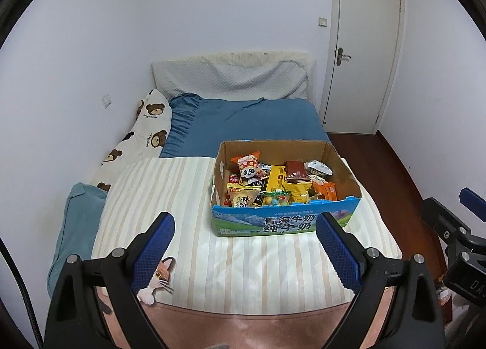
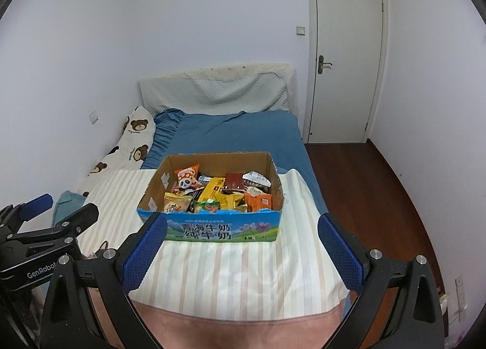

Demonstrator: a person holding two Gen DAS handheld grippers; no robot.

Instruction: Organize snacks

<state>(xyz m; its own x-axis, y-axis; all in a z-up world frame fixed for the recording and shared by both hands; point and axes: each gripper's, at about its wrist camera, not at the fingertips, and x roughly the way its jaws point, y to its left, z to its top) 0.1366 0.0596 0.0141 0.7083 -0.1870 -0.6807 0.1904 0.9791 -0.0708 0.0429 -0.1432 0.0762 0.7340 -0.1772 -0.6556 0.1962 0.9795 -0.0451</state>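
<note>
Left gripper (image 1: pixel 244 245): fingers spread wide, nothing in them, hanging short of the milk carton box (image 1: pixel 282 223).
Right gripper (image 2: pixel 243 245): same deal, jaws apart and empty, lined up on the box front.
Snacks (image 2: pixel 218 189): all heaped in the box on the striped blanket (image 2: pixel 243 267), near the bed's foot.
Risk: packets overlap, so a pinch could drag two out or crush one; soft bedding may let the box tip.
Hard to see: lower layers buried, small labels unreadable.

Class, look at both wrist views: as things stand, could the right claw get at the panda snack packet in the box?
Probably yes. The right claw is open and empty, the box has no lid, and the panda snack packet lies on top of the pile, uncovered.
</note>
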